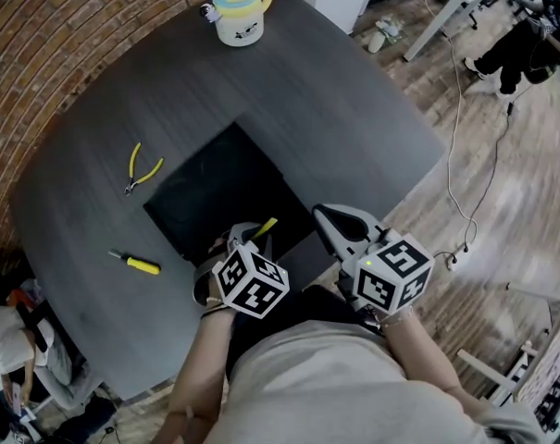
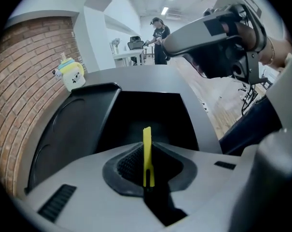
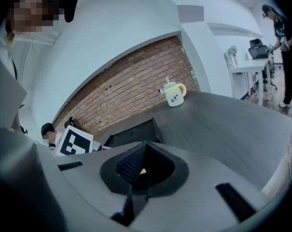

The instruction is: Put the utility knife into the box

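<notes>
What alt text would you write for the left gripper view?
The left gripper is shut on a yellow utility knife, with the open black box just ahead on the grey table. A cartoon cup stands beside the brick wall.

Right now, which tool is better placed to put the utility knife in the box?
Left. The left tool grips the yellow utility knife over the black box's near edge; the right tool is shut beside the box.

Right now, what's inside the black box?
The box shows a dark floor that looks bare where visible. The left claw, shut on the yellow utility knife, covers the near corner, so anything there can't be seen.
</notes>
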`<action>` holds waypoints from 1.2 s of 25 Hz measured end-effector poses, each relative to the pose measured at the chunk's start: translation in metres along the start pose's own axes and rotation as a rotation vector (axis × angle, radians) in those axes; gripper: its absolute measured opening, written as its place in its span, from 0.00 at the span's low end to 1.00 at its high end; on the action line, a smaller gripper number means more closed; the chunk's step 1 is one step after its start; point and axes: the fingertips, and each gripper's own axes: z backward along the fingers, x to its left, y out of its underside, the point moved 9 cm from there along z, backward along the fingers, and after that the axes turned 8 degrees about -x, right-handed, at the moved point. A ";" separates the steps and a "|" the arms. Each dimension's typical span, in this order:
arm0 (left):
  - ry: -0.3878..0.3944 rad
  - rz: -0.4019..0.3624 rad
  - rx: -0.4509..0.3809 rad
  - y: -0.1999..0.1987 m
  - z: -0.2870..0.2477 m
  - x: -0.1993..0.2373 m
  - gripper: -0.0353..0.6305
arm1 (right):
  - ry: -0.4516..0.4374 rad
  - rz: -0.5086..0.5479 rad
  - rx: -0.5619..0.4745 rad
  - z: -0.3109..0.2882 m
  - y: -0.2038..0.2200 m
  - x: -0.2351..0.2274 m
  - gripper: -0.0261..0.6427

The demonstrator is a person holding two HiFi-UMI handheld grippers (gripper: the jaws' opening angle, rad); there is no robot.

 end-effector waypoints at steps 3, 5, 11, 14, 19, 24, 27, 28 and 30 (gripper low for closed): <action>0.007 0.012 -0.001 0.001 -0.003 0.001 0.15 | -0.006 0.001 0.004 -0.003 0.001 0.000 0.05; 0.006 0.015 -0.003 0.001 -0.005 0.003 0.15 | -0.007 0.003 0.014 -0.006 -0.001 0.001 0.05; 0.020 0.021 -0.002 0.004 -0.008 0.003 0.15 | 0.003 0.003 0.022 -0.008 -0.004 0.003 0.05; 0.025 0.037 -0.013 0.004 -0.006 0.003 0.15 | 0.000 0.004 0.015 -0.009 -0.004 0.000 0.05; 0.010 0.091 -0.076 -0.002 0.007 0.007 0.15 | -0.003 0.017 0.024 -0.012 -0.008 0.000 0.05; -0.007 0.122 -0.134 -0.008 0.023 0.010 0.15 | -0.015 0.029 0.025 -0.010 -0.009 0.000 0.05; -0.042 0.150 -0.181 -0.013 0.033 0.014 0.15 | -0.017 0.038 0.030 -0.011 -0.011 -0.001 0.05; -0.057 0.165 -0.202 -0.014 0.036 0.016 0.15 | -0.021 0.041 0.031 -0.011 -0.012 0.000 0.05; -0.084 0.194 -0.247 -0.016 0.043 0.021 0.15 | -0.034 0.048 0.031 -0.013 -0.013 0.001 0.05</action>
